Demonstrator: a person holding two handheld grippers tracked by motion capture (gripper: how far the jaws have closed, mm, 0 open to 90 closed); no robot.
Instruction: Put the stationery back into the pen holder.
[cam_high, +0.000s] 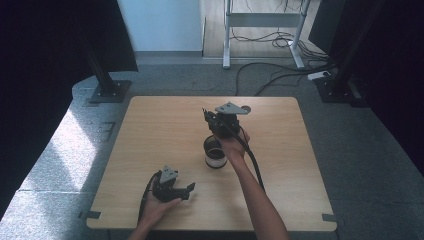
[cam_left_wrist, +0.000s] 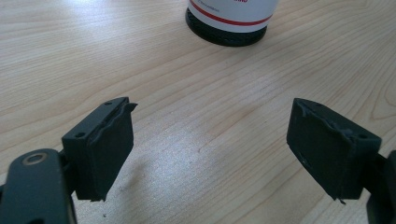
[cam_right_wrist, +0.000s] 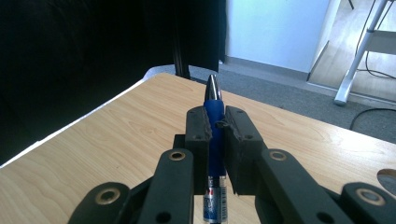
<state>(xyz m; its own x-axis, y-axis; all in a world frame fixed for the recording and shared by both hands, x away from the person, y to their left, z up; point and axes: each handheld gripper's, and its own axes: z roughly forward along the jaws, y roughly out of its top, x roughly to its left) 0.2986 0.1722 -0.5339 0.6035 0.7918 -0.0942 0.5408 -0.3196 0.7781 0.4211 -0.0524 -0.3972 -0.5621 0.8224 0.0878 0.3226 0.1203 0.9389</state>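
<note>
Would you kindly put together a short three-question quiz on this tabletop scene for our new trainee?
1. True or false: the left gripper is clamped on the cup.
2. What does the right gripper hold? A) a blue pen B) a spoon C) nothing
3. Fill in: the cup stands on the wooden ____.

Key: 1 false, its jaws stand open over bare wood; 2 A; 3 table.

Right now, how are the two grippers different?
The left gripper is open with nothing between its jaws; the right gripper is shut on a blue pen. The left gripper sits low near the table's front edge; the right gripper is held up above the cup. Both are black and hand-held.
</note>
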